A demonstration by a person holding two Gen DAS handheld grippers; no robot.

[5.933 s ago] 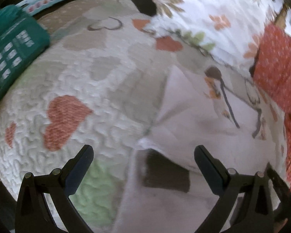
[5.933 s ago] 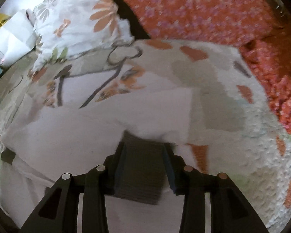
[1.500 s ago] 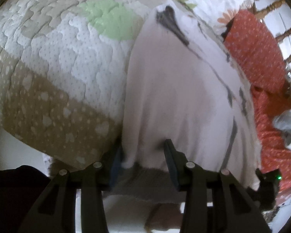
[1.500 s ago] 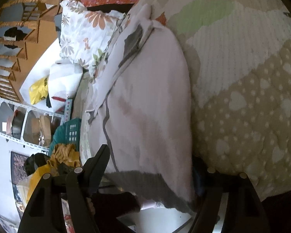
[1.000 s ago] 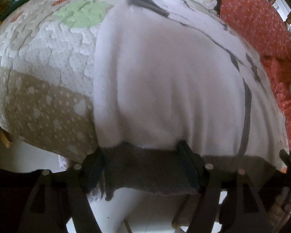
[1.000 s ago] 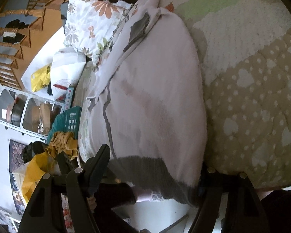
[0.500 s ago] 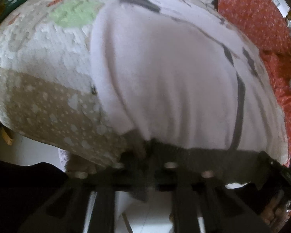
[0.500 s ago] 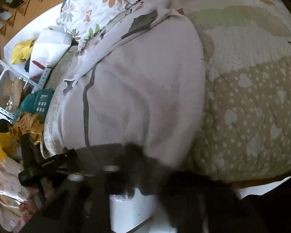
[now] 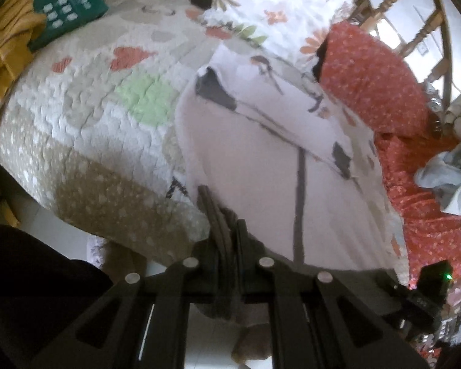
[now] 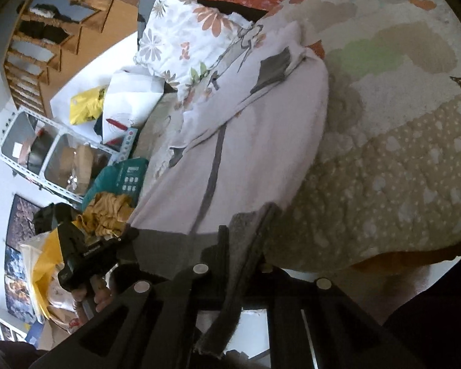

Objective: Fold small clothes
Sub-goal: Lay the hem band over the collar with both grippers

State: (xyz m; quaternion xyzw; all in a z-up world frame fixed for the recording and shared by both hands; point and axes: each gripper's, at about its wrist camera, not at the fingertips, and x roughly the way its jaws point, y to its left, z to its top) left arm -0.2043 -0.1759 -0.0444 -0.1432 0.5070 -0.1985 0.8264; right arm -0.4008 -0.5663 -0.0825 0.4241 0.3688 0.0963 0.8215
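Observation:
A pale pink garment (image 9: 261, 160) with dark grey trim lies lengthwise on the quilted bed, its grey hem hanging at the near edge; it also shows in the right wrist view (image 10: 255, 141). My left gripper (image 9: 226, 230) is shut on the hem's left corner, the grey band bunched between its jaws. My right gripper (image 10: 242, 240) is shut on the hem's right corner, the grey band (image 10: 230, 301) hanging down through its jaws. The sleeves are folded in, with grey cuffs (image 9: 215, 92) showing near the far end.
The patchwork quilt (image 9: 107, 123) covers the bed. A floral pillow (image 9: 276, 3) and a red dotted cushion (image 9: 375, 83) lie at the far end. A green box (image 9: 67, 9) and mustard cloth (image 9: 6, 46) sit at the far left. Shelves (image 10: 55, 160) stand beside the bed.
Both grippers closed on the grey hem corners at the bed's near edge; a second ago their jaws were open around the hem. Both views have pulled back slightly.

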